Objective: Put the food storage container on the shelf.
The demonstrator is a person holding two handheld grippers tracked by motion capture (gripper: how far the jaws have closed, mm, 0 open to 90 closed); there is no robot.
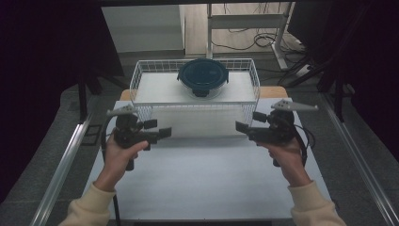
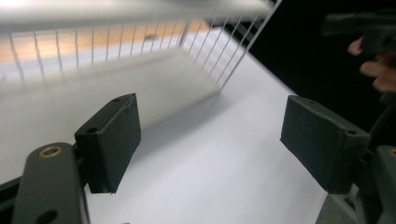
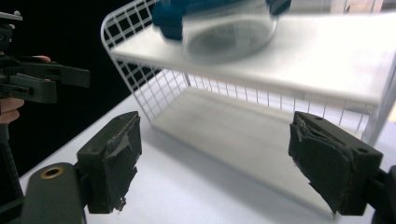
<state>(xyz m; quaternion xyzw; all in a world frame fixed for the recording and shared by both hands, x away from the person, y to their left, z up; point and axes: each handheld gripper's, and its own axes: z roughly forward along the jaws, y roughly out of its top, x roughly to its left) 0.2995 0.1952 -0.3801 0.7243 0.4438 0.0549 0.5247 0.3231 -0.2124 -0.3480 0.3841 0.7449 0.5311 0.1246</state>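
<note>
A round clear container with a dark blue clip lid (image 1: 203, 75) stands on the top shelf of a white wire rack (image 1: 134, 84) at the back of the table; in the right gripper view the container (image 3: 224, 28) sits blurred above the rack's wire side (image 3: 135, 74). My left gripper (image 1: 159, 128) hovers in front of the rack's left half, jaws apart with nothing between them (image 2: 215, 140). My right gripper (image 1: 249, 121) is held in front of the rack's right half, also open and empty (image 3: 215, 163). Both point inward toward each other.
The white table top (image 1: 202, 179) spreads in front of the rack. The rack's lower shelf (image 2: 116, 88) is bare. Metal rails (image 1: 61, 165) run along both table sides, with dark curtains beyond. A desk frame and cables (image 1: 263, 40) lie behind the rack.
</note>
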